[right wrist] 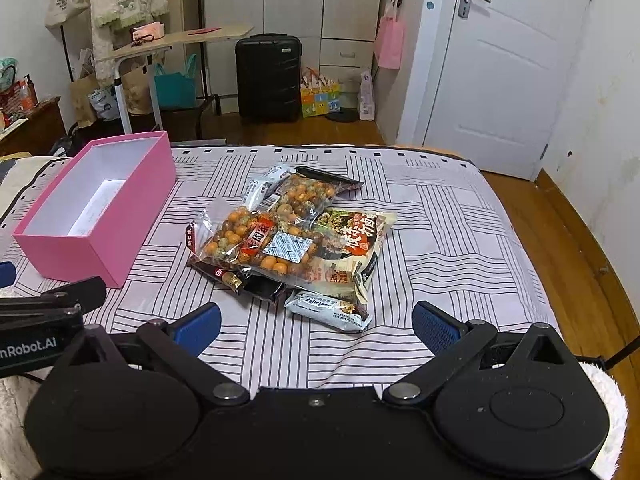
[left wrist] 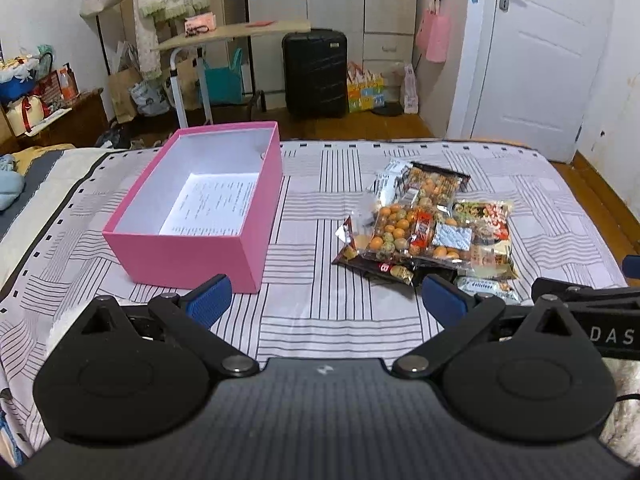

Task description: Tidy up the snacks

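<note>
A pile of snack packets (left wrist: 428, 228) lies on the striped bedspread, right of an open pink box (left wrist: 200, 204) that holds only a printed sheet. The pile (right wrist: 292, 236) has clear bags of orange coated nuts, a printed bag (right wrist: 352, 244) and a small white bar packet (right wrist: 328, 312) nearest me. The pink box (right wrist: 92, 208) sits at the left in the right wrist view. My left gripper (left wrist: 326, 296) is open and empty, near the front edge between box and pile. My right gripper (right wrist: 316, 324) is open and empty, just short of the bar packet.
The bed's far edge (left wrist: 360, 142) drops to a wooden floor. Beyond stand a black suitcase (left wrist: 316, 72), a rolling side table (left wrist: 224, 36), bags and a white door (left wrist: 536, 48). Wooden floor (right wrist: 560, 240) runs along the bed's right side.
</note>
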Tool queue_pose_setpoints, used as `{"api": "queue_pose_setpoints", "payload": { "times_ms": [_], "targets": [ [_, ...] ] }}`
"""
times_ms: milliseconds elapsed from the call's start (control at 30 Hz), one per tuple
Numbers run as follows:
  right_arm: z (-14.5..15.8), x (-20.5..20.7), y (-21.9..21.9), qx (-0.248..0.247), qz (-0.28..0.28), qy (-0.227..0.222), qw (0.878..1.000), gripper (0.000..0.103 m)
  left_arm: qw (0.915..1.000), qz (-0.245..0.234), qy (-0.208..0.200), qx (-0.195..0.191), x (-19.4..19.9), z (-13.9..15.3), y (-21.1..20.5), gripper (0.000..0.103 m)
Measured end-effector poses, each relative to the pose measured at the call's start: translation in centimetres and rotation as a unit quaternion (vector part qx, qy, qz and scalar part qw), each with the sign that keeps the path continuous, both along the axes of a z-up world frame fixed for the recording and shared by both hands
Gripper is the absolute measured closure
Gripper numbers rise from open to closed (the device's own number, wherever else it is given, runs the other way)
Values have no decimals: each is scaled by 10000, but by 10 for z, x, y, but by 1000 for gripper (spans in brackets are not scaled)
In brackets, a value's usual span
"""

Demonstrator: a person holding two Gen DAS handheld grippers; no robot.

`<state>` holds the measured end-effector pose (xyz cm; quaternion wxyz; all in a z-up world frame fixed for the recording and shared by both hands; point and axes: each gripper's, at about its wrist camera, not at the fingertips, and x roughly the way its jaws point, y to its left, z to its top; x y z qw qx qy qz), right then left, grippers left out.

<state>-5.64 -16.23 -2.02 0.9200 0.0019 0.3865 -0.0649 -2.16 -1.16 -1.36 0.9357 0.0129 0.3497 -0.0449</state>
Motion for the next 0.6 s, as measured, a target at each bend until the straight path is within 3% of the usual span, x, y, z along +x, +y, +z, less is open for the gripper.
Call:
{"api": "queue_pose_setpoints", "payload": {
  "times_ms": [167,233,367,533,600],
  "targets": [
    [1,-5,-3,-13,218,-215,9995,0,9999,-65,-66,98,0,-1,-3,0],
    [4,-5,-8,1,498,-351,9981,0,9999,-74,-91,97,0,1,-1,0],
    [16,-1,-20,-457,1234,-761,9884,0,10000,-34,3,44,13,9,5,2],
    [30,15,-38,-272,1977,-1336,9707,0,9976,-233,366,-544,51,17,5,3],
    [28,32,-43,-121,2186,-1346,9664,0,9956,-322,582,-653,71,17,-2,4]
  ]
}}
